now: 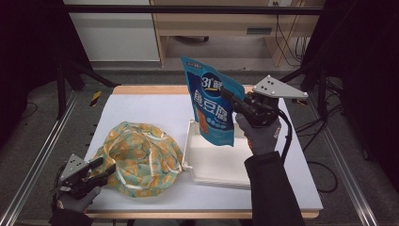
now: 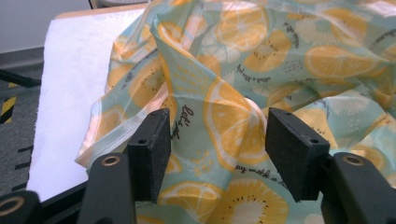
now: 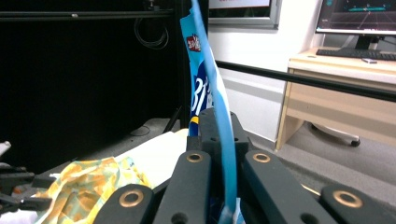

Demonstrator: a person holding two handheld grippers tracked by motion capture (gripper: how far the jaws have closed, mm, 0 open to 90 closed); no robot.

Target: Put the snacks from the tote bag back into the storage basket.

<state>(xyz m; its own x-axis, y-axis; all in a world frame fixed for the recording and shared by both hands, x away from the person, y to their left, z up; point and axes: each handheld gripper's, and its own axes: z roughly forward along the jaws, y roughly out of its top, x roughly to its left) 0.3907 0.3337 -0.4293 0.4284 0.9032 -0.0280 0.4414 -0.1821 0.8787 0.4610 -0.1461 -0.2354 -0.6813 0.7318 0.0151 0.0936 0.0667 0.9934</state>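
Observation:
A blue snack pouch point(image 1: 211, 103) with white lettering hangs upright over the white tray point(image 1: 211, 162), held at its right edge by my right gripper point(image 1: 234, 101), which is shut on it. In the right gripper view the blue snack pouch point(image 3: 212, 93) runs edge-on between the closed jaws of my right gripper point(image 3: 219, 140). A crumpled lemon-print cloth bag point(image 1: 139, 157) lies on the white table at the left. My left gripper point(image 1: 102, 168) stands open at the bag's near-left edge; a raised fold of the lemon-print cloth bag point(image 2: 219, 116) sits between its pads point(image 2: 152, 149).
The white table top point(image 1: 141, 108) has bare room behind the bag and left of the tray. Metal frame rails point(image 1: 42, 155) run along both sides. A desk and cabinet point(image 1: 211, 23) stand beyond the far edge.

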